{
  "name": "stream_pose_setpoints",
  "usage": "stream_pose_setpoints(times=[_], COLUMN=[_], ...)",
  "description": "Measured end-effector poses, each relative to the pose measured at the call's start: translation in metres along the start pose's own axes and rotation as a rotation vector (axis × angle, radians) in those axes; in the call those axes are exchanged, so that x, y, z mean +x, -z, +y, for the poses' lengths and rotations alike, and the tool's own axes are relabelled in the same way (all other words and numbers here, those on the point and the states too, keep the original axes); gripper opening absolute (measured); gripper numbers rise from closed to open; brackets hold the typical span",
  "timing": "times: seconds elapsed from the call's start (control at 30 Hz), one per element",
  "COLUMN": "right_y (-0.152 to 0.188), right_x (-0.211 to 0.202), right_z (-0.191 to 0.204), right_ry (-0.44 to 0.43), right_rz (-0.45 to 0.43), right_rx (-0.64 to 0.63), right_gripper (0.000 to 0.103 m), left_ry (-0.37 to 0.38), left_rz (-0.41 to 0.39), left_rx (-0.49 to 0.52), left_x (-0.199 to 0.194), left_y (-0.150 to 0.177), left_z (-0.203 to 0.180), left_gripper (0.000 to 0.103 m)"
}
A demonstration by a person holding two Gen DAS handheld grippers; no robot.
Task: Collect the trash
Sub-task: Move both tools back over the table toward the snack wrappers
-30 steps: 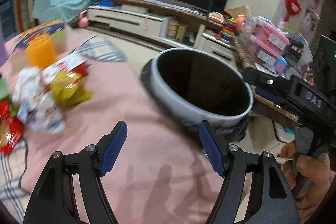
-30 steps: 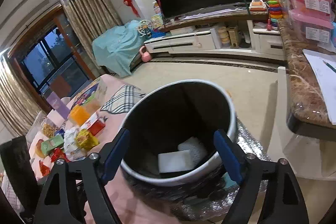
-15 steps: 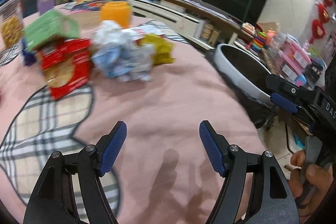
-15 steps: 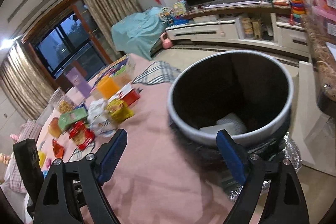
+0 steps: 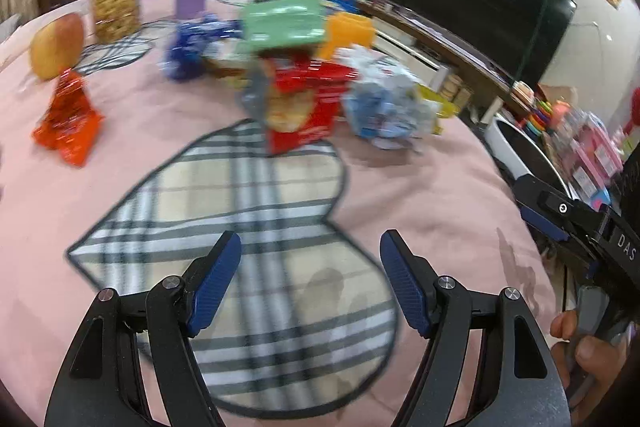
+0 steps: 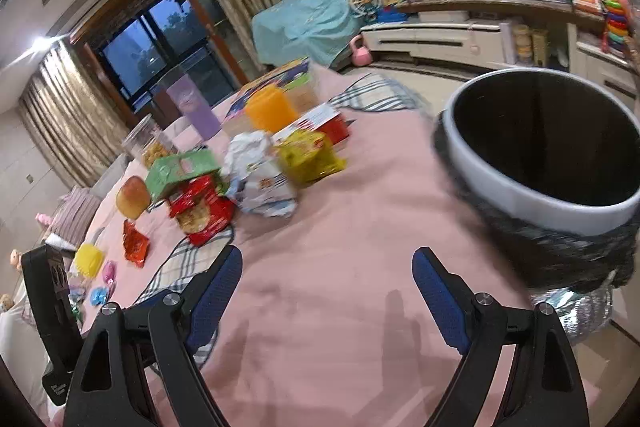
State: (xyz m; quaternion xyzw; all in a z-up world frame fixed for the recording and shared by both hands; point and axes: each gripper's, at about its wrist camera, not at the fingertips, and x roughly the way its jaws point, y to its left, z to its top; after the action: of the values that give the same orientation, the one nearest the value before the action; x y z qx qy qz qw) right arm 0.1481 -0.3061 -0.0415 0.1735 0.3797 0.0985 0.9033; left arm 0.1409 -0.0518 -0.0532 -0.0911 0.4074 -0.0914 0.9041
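Trash heaped mid-worktop, both tongs empty.
Crumpled white wrapper (image 6: 260, 175), red snack packet (image 6: 202, 211) and yellow packet (image 6: 308, 157) clustered on the pink worktop (image 6: 360, 247), likely gathered for easy picking; bin (image 6: 540, 147) at the worktop's edge, inside too dark to read. Left tongs (image 5: 310, 283) and right tongs (image 6: 326, 291) spread wide, gripping nothing, angled toward the heap.
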Motion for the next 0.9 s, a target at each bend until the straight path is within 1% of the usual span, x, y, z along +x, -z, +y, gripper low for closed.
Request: stream_pose_setpoints(times=[0.07,0.27,0.43,0.5,0.57,0.67,0.9], right_y=[0.002,0.004,0.003,0.003,0.001,-0.003,-0.014], right_x=[0.004,0.021,0.036,0.04,0.044,0.05,0.062], right_z=[0.008,0.036,0.042,0.042,0.042,0.042,0.045], right_ry=[-0.01,-0.035,-0.031,-0.025,-0.023,-0.02,-0.011], right_rz=[0.007,0.018,0.032,0.031,0.033,0.033,0.014], right_rx=[-0.012,-0.051,-0.045,-0.044,-0.036,-0.025,0.003], right_gripper=[0.088,0.088,0.088,0.088,0.088,0.088,0.088], left_ry=[-0.02,-0.063,-0.108,-0.128,-0.139,-0.153,-0.253], left_rz=[-0.003,-0.014,-0.028,-0.035,-0.04,-0.041,-0.074], left_rx=[-0.026,-0.088,-0.125,-0.147,-0.169,-0.197,-0.238], left_x=[-0.004,-0.011,-0.016,-0.016,-0.015,-0.013,-0.011], left_y=[0.003,0.002,-0.001,-0.003,-0.007,-0.013,-0.042], left_z=[0.017,0.048,0.072,0.081,0.089,0.102,0.135], left_gripper=[0.074,0.074,0.075,0.077,0.079,0.08,0.082])
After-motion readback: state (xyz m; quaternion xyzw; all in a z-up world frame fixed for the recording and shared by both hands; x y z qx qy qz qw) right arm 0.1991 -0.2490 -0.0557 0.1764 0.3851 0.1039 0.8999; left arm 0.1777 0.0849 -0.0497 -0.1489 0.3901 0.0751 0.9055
